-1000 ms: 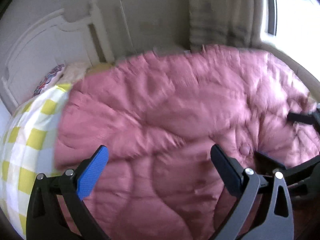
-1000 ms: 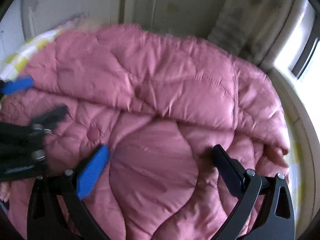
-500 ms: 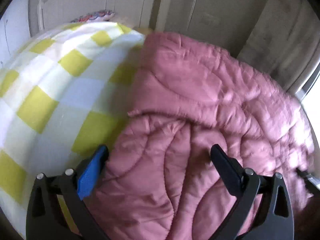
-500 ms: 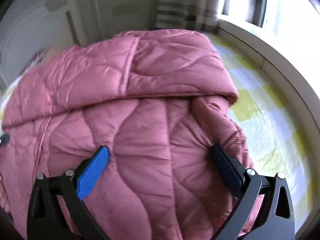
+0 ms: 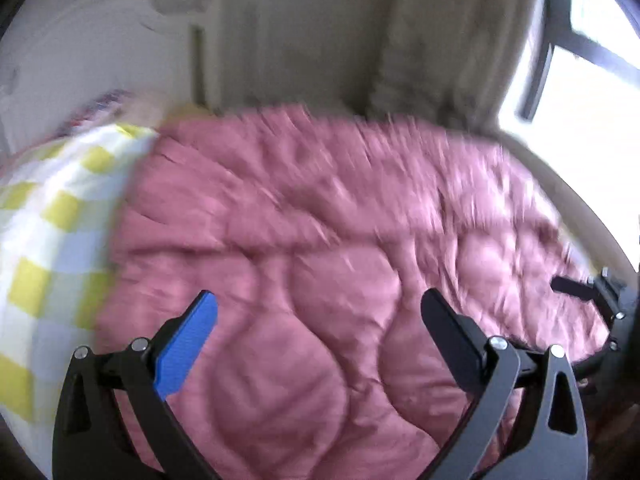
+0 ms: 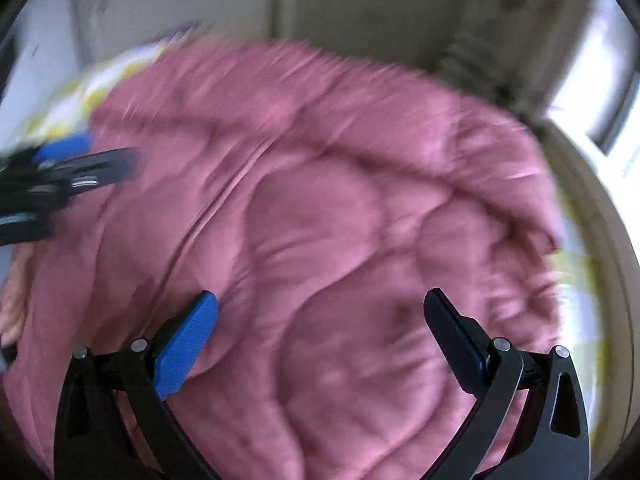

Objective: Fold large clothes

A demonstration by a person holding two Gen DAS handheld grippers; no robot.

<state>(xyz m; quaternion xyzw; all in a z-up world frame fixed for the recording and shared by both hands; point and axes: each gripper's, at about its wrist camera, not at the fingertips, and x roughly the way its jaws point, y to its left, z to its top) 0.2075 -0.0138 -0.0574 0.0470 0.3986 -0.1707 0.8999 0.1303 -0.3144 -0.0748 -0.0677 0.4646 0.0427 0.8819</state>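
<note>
A large pink quilted coat [image 5: 328,248] lies spread on a bed with a yellow-and-white checked sheet [image 5: 52,216]. It also fills the right wrist view [image 6: 328,216]. My left gripper [image 5: 320,320] is open and empty, hovering over the coat's near part. My right gripper [image 6: 320,320] is open and empty above the coat. The right gripper shows at the far right of the left wrist view [image 5: 588,292]. The left gripper shows at the left edge of the right wrist view [image 6: 68,164]. Both views are blurred by motion.
A white headboard [image 5: 92,44] stands at the back left. A curtain [image 5: 448,40] and a bright window [image 5: 592,56] are at the back right. A pale bed frame rim [image 6: 592,208] runs along the right side.
Both cameras have swung. The left wrist view has turned right, off the checked sheet and onto the coat. The right wrist view has turned left, bringing the left gripper back into sight. Both grippers stay open.
</note>
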